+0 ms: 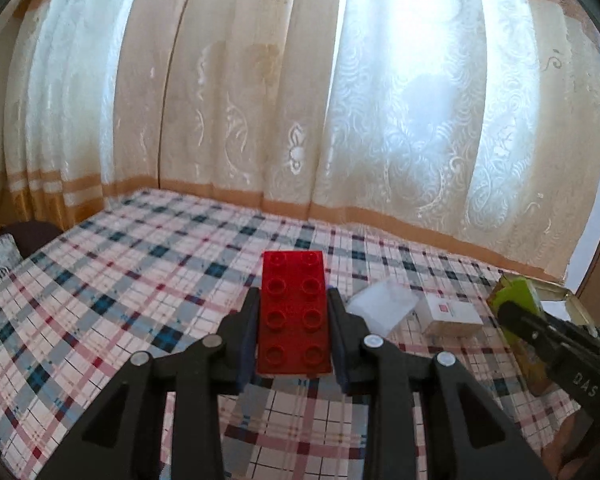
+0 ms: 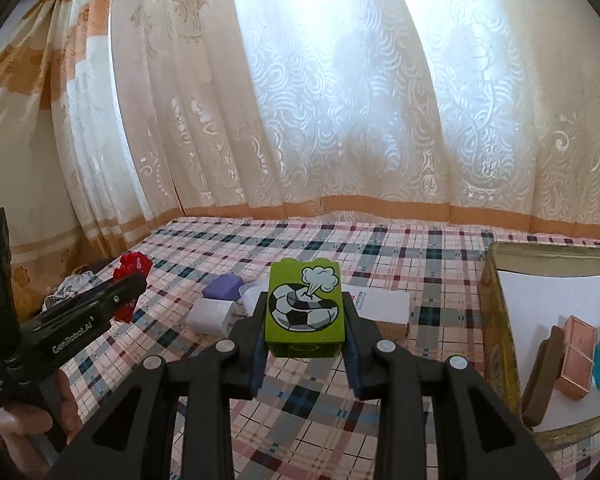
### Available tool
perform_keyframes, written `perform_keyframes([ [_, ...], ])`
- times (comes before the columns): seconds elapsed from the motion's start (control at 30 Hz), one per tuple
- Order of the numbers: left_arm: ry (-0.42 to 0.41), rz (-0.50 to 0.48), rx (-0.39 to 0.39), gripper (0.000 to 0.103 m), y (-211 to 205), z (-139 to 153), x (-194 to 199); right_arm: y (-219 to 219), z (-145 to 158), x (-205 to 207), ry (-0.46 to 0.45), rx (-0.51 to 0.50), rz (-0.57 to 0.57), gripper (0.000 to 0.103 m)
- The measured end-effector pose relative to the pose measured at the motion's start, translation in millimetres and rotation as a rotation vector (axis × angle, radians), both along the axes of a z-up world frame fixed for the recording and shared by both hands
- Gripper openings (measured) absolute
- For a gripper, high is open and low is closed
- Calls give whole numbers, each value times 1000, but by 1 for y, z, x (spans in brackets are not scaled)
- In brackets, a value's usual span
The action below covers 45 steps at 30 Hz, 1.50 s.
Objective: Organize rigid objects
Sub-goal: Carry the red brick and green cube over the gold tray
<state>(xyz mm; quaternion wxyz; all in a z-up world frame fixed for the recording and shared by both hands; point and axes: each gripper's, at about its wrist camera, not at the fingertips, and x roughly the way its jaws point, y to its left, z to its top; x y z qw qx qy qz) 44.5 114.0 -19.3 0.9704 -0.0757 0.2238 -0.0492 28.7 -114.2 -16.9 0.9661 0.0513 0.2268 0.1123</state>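
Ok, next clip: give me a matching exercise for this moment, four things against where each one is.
Things:
1. red brick
2. green brick
3. purple block
4. copper-coloured box

Places:
A. inside the yellow tin
B. lying on the checked cloth
C. clamped in the right gripper
D. clamped in the left gripper

Pairs: 1-D, 2-C, 3-B, 4-A

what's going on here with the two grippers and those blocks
A person holds a gripper in each hand over a plaid bed. The left gripper is shut on a red brick; the right gripper is shut on a green block. A box on the right already holds a few things.
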Motion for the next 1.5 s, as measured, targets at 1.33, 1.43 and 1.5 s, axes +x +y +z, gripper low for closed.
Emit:
perform_keyframes([
  [1.33, -52, 0, 21, 30, -65, 3, -27, -20, 16, -37, -117, -86, -110, 34],
  [1.43, -56, 0, 22, 30, -68, 4, -28, -22, 16, -39, -121, -86, -112, 34],
  [1.5, -58, -2, 20, 30, -70, 4, -29, -23, 17, -40, -127, -94, -115, 34],
])
